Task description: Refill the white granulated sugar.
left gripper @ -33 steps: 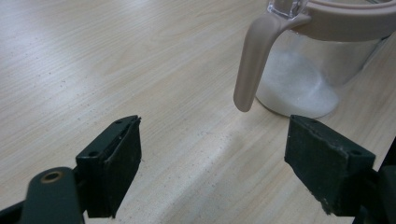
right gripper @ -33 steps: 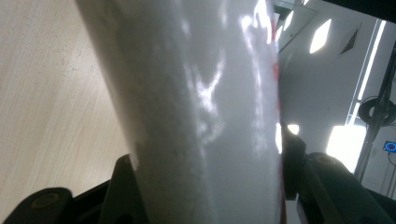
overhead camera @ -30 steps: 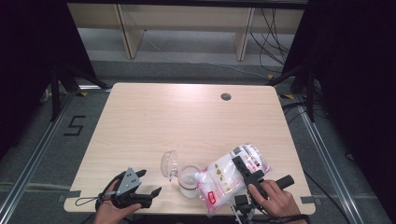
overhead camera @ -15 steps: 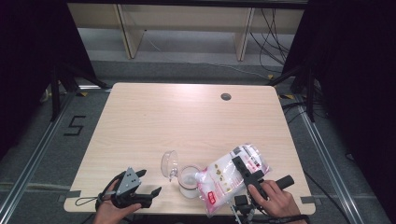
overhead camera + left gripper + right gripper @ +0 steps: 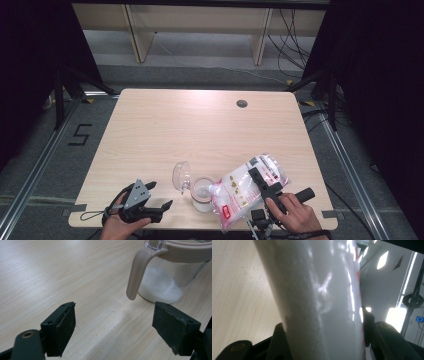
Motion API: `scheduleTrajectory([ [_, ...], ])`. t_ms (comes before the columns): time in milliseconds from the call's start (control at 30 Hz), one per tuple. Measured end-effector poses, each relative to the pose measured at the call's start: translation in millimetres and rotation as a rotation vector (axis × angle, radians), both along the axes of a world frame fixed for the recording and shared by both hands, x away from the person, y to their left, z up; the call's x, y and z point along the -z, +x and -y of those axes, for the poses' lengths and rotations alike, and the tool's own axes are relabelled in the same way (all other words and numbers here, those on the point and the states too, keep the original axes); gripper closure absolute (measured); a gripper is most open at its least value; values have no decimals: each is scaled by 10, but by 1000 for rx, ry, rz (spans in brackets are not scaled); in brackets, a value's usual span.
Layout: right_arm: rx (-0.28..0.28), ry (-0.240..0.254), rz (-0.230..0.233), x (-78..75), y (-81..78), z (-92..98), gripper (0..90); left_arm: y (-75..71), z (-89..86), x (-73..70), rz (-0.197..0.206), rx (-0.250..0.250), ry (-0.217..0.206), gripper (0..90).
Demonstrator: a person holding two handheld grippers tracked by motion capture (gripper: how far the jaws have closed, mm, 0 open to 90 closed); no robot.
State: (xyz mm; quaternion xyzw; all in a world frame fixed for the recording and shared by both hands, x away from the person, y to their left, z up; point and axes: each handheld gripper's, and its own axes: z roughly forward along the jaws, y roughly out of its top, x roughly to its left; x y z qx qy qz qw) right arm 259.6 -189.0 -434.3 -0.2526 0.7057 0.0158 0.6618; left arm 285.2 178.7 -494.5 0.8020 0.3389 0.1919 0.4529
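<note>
A clear jar [image 5: 202,194] with a pinkish rim holds white powder near the table's front edge; its hinged lid [image 5: 180,175] stands open to the left. My right gripper [image 5: 261,186] is shut on a plastic bag [image 5: 246,190] of white powder with red print, tilted with its corner over the jar's mouth. The bag [image 5: 322,297] sits squeezed between the jaws in the right gripper view. My left gripper [image 5: 156,195] rests open on the table left of the jar, nothing between its pads [image 5: 62,325]. The jar [image 5: 170,277] and its beige latch [image 5: 136,275] stand just ahead of it.
The wooden table [image 5: 200,130] has a round cable hole [image 5: 242,103] at the back right. Shelving legs and cables lie on the floor beyond the far edge. Black curtains flank both sides.
</note>
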Motion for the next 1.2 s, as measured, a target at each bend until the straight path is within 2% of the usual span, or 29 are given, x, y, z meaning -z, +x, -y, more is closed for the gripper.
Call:
scheduleTrajectory([
  [167, 11, 2, -9, 3, -3, 2, 558, -3, -1, -2, -1, 0, 8, 186],
  [233, -2, 1, -2, -1, 2, 1, 558, 11, -14, -9, 15, 17, 24, 186],
  [300, -3, -1, -2, -1, 6, 3, 559, 7, -4, -4, 12, 8, 7, 186],
  [367, -2, -2, -2, -1, 5, 2, 559, 9, -14, -10, 15, 16, 23, 186],
  [533, 0, 0, -6, 2, 7, 4, 561, 9, -13, -9, 14, 15, 22, 186],
  [600, 19, 22, -26, 28, 7, 16, 561, 9, -14, -10, 15, 15, 23, 186],
  [900, 20, 22, -28, 28, 8, 17, 562, 9, -12, -8, 14, 16, 22, 186],
  [967, 15, 21, -22, 26, 7, 15, 563, 9, -13, -8, 14, 16, 22, 186],
  [1033, -1, -2, -6, 4, 10, 3, 563, 9, -12, -7, 14, 15, 21, 186],
  [1067, 15, 19, -22, 25, 9, 14, 564, 9, -11, -7, 15, 16, 22, 186],
  [1133, -3, 7, -10, 12, 12, 4, 565, 8, -9, -7, 14, 16, 21, 186],
  [1167, 19, 32, -24, 33, 3, 11, 565, 7, -9, -8, 14, 13, 24, 186],
  [1200, 17, 29, -24, 31, 5, 9, 565, 7, -10, -7, 14, 13, 24, 186],
])
